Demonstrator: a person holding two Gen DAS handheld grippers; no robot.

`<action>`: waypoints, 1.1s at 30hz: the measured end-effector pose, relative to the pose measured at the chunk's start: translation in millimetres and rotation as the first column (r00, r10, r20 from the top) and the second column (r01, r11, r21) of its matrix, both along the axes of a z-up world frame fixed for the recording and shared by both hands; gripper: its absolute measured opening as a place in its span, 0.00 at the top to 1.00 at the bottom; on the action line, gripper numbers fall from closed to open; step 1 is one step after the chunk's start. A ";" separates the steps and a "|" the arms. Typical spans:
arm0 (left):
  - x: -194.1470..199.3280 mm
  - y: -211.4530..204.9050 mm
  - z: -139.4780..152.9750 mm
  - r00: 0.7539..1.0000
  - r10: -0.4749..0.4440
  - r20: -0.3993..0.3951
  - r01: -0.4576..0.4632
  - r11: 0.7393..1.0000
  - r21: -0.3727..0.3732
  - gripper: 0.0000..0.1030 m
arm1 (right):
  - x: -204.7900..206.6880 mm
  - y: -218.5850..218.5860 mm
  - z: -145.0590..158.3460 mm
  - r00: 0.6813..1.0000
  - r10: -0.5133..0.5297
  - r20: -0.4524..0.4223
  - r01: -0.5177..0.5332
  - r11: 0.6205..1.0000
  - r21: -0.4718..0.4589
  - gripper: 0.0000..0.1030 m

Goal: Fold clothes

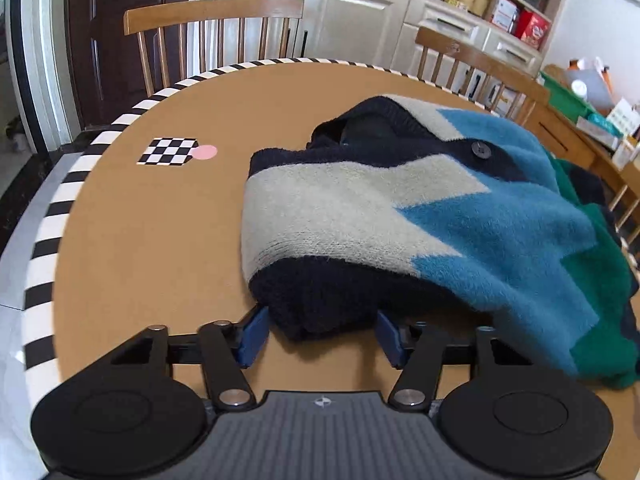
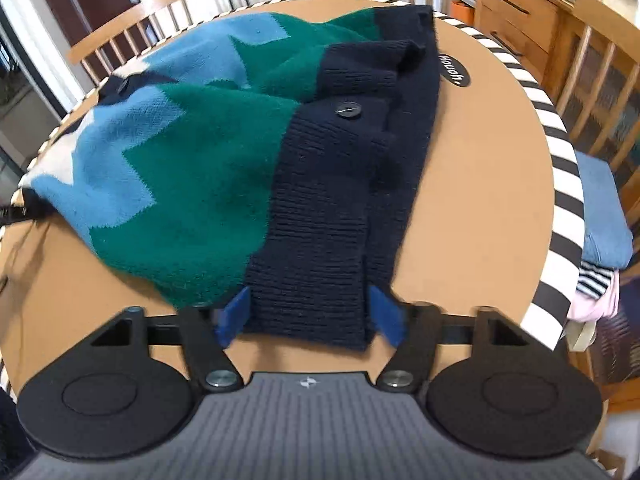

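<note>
A knit cardigan in navy, cream, blue and green lies partly folded on the round brown table. My left gripper is open, its blue fingers on either side of a navy cuff at the near edge of the cream and navy part. In the right wrist view the cardigan fills the table's middle, with its navy ribbed hem nearest. My right gripper is open, its blue fingers on either side of the navy ribbed edge.
The table has a black-and-white striped rim. A checkerboard marker with a pink dot lies at far left. A black oval label lies at far right. Wooden chairs stand behind. Folded clothes lie on a seat at right.
</note>
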State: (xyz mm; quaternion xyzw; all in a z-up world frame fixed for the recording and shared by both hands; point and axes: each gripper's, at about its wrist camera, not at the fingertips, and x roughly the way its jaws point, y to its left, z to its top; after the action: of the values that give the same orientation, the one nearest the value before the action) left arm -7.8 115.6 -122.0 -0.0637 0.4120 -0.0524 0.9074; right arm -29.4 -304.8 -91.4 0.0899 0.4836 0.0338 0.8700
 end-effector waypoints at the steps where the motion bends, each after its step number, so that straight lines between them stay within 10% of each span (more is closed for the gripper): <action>1: 0.0 -1.3 1.7 1.000 0.001 0.020 -0.001 1.000 -0.001 0.78 | 0.1 2.6 -1.5 1.000 -0.001 -0.005 0.001 1.000 -0.007 0.82; 6: -0.5 -0.7 13.3 0.995 0.053 0.088 -0.054 0.999 0.010 0.93 | -2.3 -5.6 12.6 0.998 -0.056 0.005 0.055 0.996 0.068 0.93; 12: -3.7 21.2 83.8 0.956 0.092 0.278 -0.083 0.996 -0.043 0.95 | -12.9 -35.7 99.7 0.954 -0.185 0.234 0.121 0.957 0.263 0.94; 23: 52.3 30.8 258.4 0.865 -0.018 0.502 0.031 0.999 -0.016 0.95 | 141.8 -91.3 273.3 0.838 -0.277 0.470 0.040 0.891 0.453 0.95; 30: 80.1 33.6 365.2 0.794 -0.079 0.603 0.073 0.997 0.034 0.98 | 119.7 -95.2 368.4 0.677 -0.248 0.693 -0.094 0.905 0.416 0.99; 33: 92.1 33.3 396.7 0.775 -0.101 0.624 0.089 0.995 0.050 0.95 | 93.1 -95.9 349.2 0.711 -0.182 0.679 -0.087 0.936 0.341 0.99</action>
State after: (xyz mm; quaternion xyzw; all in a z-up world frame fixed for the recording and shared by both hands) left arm 84.3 148.9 274.7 -0.0139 0.0907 -0.1128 0.9894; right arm 63.7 -400.7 257.8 0.2356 0.1008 0.1275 0.9582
